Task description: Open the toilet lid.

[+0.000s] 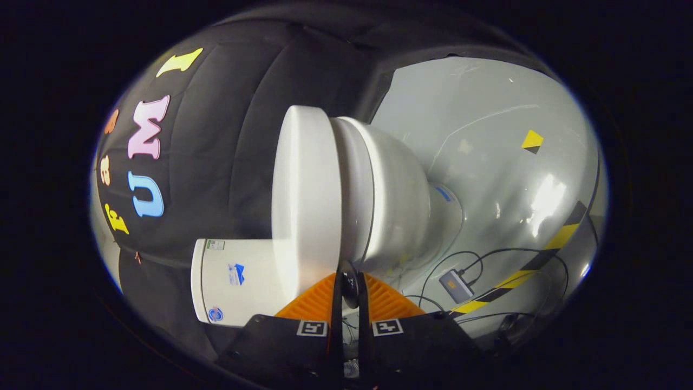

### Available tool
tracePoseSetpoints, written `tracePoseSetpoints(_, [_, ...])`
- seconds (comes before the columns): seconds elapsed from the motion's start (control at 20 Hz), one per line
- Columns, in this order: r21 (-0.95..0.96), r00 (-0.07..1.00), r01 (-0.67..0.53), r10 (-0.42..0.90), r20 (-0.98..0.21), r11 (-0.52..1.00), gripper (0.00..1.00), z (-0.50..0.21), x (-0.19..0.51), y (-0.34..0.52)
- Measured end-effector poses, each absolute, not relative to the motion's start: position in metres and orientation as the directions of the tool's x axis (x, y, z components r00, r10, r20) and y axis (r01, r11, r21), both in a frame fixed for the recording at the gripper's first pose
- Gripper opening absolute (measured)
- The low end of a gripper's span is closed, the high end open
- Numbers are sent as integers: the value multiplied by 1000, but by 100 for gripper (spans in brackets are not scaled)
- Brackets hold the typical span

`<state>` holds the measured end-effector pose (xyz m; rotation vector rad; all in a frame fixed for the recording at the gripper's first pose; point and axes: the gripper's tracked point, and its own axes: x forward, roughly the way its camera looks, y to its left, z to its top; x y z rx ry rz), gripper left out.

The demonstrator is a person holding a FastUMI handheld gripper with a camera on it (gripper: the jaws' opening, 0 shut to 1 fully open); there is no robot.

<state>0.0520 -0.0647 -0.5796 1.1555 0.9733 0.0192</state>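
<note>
Apparently lid (306,189) still down on toilet (390,195); hand-held gripper (349,281) clenched, gripping nothing, tips just before lid's edge; lifting remains.

A pale grey glossy floor (503,179) is seen, on which bright glare patches are reflected. A strip of yellow-and-black hazard tape (533,265) is laid across it, and a small yellow-and-black diamond marker (532,141) is stuck well apart from the tape. A small grey box-shaped device (456,286) is set on the floor just beside the tape, and thin black cables (487,257) are looped around it, with one plugged into it. The booth's black cloth wall (238,135) is hung in soft folds, its lower edge met by the floor.
</note>
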Motion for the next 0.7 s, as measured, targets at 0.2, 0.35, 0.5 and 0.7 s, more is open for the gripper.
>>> tracePoseSetpoints(0.2, [701,548,438,451,-704,563,16,-572,52,-65])
tracePoseSetpoints(0.35, [674,550,428,418,-723,602,16,-557,55,-64])
tracePoseSetpoints(0.5, [642,554,418,379,-741,643,16,-539,58,-61])
tracePoseSetpoints(0.7, [541,546,371,294,-785,755,15,-513,61,-56])
